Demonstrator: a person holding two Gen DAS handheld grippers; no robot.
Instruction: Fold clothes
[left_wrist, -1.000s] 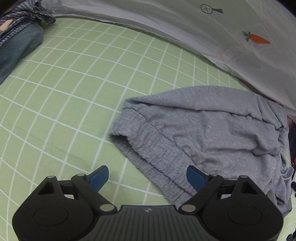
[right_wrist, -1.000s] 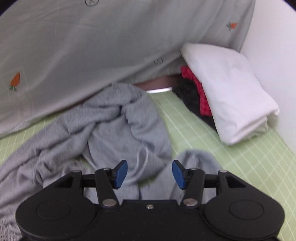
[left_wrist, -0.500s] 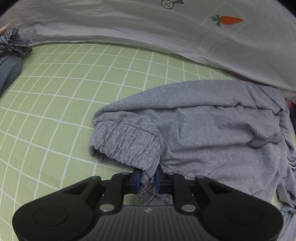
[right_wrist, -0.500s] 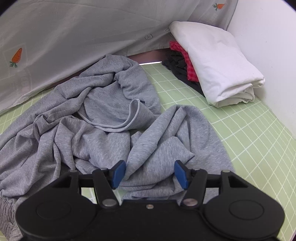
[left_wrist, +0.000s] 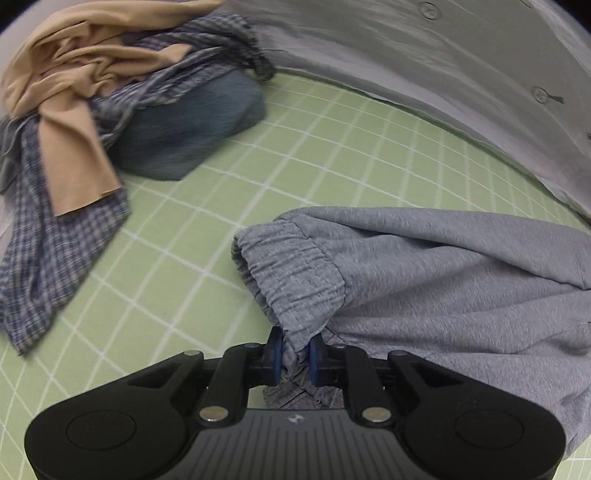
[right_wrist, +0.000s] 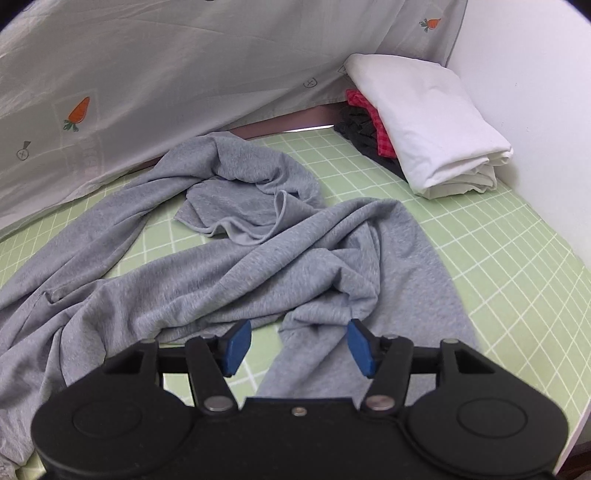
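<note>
Gray sweatpants (left_wrist: 461, 295), waistband twd camera-left

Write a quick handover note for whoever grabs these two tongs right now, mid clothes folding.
Left tongs: shut on the elastic waistband of the grey sweatpants.
Right tongs: open, hovering over a rumpled leg, gripping nothing.
Sweatpants sprawl on the green grid sheet.
Done: folded white stack by the wall.
Left: flatten and fold the sweatpants, then the unfolded pile beyond the left tongs.
</note>
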